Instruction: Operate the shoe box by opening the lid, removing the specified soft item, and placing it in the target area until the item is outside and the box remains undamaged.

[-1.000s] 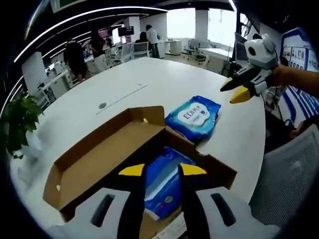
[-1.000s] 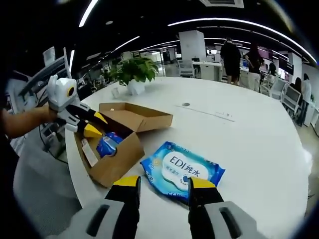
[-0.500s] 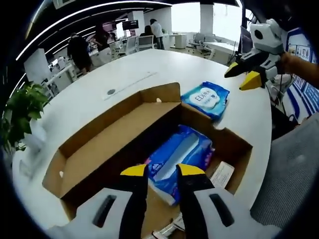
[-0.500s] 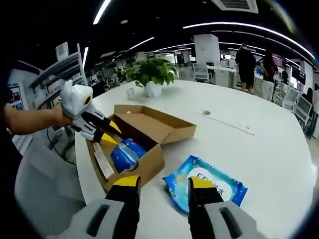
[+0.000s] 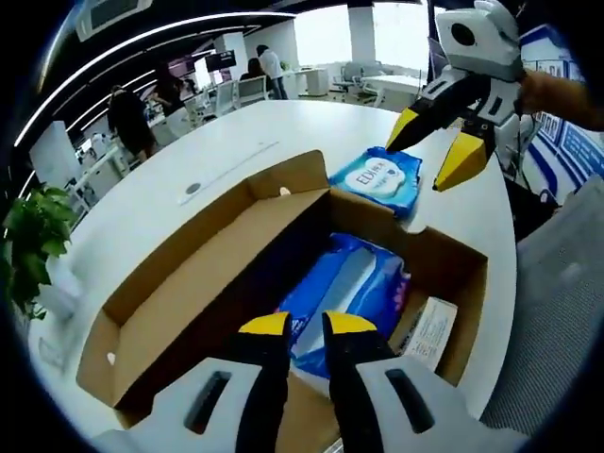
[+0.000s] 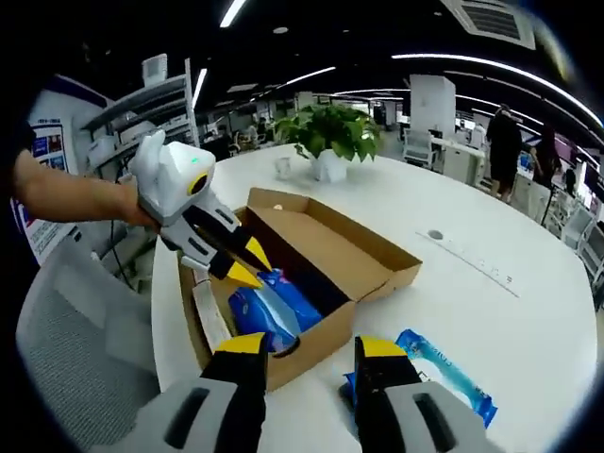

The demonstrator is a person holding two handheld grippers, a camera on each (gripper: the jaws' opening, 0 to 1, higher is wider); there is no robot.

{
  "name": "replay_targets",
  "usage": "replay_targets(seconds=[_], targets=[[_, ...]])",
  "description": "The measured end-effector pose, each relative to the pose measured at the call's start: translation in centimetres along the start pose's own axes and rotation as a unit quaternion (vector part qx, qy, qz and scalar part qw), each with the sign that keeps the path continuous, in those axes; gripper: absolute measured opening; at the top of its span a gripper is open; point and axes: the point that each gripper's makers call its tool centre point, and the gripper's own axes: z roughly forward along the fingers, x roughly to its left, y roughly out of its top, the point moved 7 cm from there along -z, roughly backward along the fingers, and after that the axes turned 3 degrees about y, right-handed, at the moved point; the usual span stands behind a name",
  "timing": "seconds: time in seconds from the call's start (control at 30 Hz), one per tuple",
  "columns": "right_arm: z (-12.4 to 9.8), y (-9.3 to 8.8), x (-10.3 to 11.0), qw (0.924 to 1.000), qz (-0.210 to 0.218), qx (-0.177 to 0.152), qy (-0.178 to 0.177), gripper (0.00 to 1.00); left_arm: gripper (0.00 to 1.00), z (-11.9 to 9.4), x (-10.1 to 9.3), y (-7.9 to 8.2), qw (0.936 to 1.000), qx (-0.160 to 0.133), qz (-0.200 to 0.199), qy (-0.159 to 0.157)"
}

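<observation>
Jaws nearly pressed together, with only a thin gap between the yellow tips, the left gripper hovers at the bottom centre of the left gripper view, over a blue wipes pack lying inside the open cardboard shoe box. No grip is made on it as far as the frames show. The right gripper, jaws spread and empty, sits at the bottom of the right gripper view, facing the box's near wall. A second wipes pack already lies out on the white desk, just beyond the box's far end and to the upper right of centre in the left gripper view. The lid is folded back, so the step in hand appears to be the removal of the remaining pack. That likely calls for the left jaws to widen, drop around the soft wrapper's edge and close gently, lifting clear without scraping the cardboard walls.
</observation>
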Motion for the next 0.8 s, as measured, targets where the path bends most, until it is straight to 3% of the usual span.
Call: replay_targets(seconds=[0.33, 0.57, 0.8], targets=[[3.1, 1.4, 0.8, 0.9982, -0.052, 0.027, 0.015, 0.30, 0.12, 0.8, 0.8, -0.6, 0.9996, 0.021, 0.019, 0.002], [5.0, 1.7, 1.2, 0.9921, -0.096, 0.081, 0.004, 0.27, 0.12, 1.1, 1.0, -1.2, 0.9996, 0.027, 0.011, 0.001], [7.1, 1.2, 0.9, 0.9869, -0.104, 0.123, -0.005, 0.23, 0.06, 1.2, 0.9, -1.5, 0.9995, 0.029, 0.013, -0.003]])
